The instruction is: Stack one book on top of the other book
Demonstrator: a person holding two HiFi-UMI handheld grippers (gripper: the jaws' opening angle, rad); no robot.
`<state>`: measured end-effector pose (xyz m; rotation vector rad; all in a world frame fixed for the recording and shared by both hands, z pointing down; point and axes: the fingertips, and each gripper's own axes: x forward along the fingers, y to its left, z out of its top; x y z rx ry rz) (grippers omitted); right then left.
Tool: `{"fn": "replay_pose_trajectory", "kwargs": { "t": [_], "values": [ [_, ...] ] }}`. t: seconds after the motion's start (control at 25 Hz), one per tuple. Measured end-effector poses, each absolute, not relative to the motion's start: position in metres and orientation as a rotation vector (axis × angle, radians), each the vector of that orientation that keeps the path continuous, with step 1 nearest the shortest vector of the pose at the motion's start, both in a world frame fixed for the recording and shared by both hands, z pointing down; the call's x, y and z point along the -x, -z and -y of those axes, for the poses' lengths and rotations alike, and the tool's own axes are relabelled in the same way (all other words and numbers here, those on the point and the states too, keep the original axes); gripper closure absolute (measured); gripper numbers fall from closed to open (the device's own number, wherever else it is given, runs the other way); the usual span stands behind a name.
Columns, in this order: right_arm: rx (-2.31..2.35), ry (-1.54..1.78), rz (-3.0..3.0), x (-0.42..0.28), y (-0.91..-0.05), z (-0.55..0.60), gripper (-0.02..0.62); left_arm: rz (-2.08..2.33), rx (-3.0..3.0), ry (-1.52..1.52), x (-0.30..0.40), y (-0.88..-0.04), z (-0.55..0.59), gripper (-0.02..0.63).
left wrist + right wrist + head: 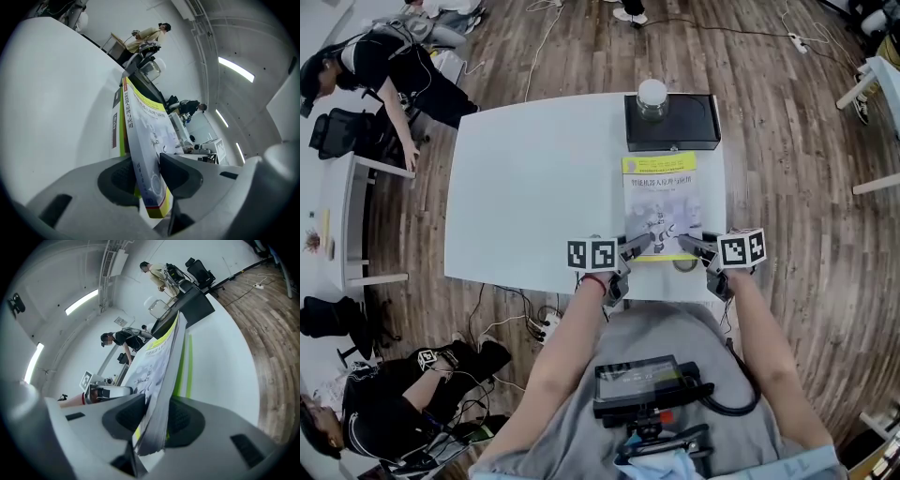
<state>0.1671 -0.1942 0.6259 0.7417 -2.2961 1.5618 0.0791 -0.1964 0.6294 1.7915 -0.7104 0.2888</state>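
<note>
A book with a grey-white cover and a yellow-green top band (661,197) lies near the front edge of the white table (525,178). My left gripper (637,246) is shut on its near left corner, and my right gripper (690,244) is shut on its near right corner. In the left gripper view the book (145,136) stands between the pads of the left gripper (147,180), tilted above a second book with a lime-green edge (121,136). In the right gripper view the page edge (161,394) is clamped in the right gripper (157,420), and green stripes of the lower book (190,366) show beneath.
A black box (684,127) sits at the table's back edge, just beyond the books, with a glass jar (652,98) on top. A person (389,66) leans at a desk to the left, another sits at lower left. Cables run over the wooden floor.
</note>
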Motion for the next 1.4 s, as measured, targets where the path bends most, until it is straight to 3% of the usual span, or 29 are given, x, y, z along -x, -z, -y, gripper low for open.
{"fn": "replay_pose_trajectory", "kwargs": {
  "t": [0.52, 0.88, 1.4],
  "values": [
    [-0.784, -1.317, 2.230, -0.172, -0.627, 0.197, 0.442, 0.688, -1.857, -0.367, -0.081, -0.624, 0.194, 0.416],
    [-0.851, -1.105, 2.057, -0.184, -0.634, 0.196, 0.380, 0.723, -1.921, -0.577, -0.070, -0.625, 0.191, 0.396],
    [-0.938, -0.962, 2.051, -0.197, -0.612, 0.212, 0.380, 0.909, -1.989, -0.768, -0.045, -0.616, 0.199, 0.345]
  ]
}}
